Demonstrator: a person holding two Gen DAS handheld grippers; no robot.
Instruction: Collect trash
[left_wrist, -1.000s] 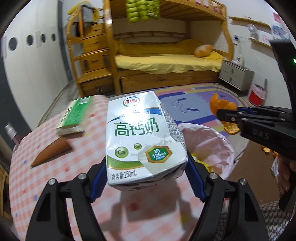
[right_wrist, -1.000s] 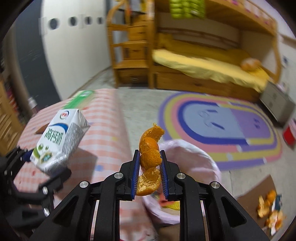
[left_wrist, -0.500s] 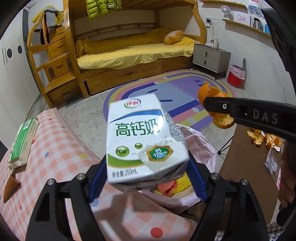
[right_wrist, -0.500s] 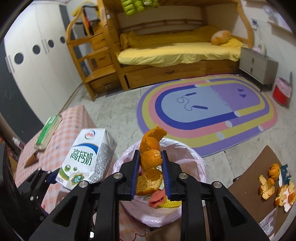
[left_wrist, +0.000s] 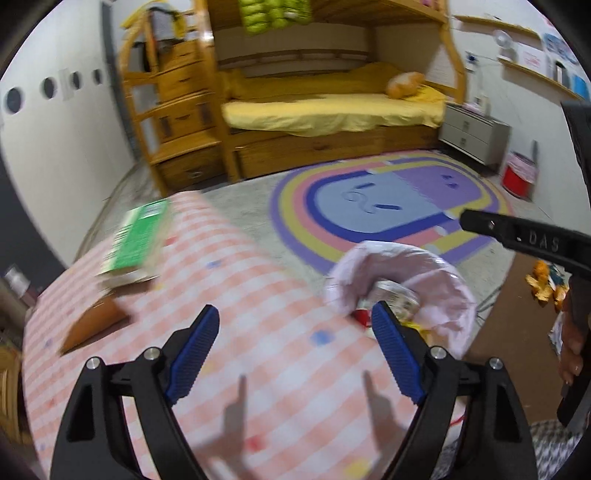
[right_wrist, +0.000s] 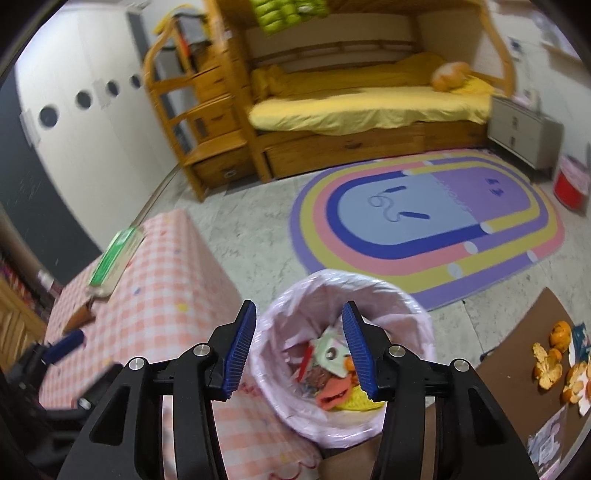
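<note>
On the table (left_wrist: 258, 295), green carton (left_wrist: 138, 236) and brown wrapper (left_wrist: 92, 326) remain. My left gripper (left_wrist: 291, 350) is spread, empty; my right gripper (right_wrist: 299, 347), just opening, empty above the bin (right_wrist: 417, 317) (peel dropped, I judge). Next: fetch the carton.

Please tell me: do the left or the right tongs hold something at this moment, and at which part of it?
Nothing is held. The left tongs and the right tongs have both just been opening, and nothing is between their jaws. The right tongs hang over the bin.
</note>
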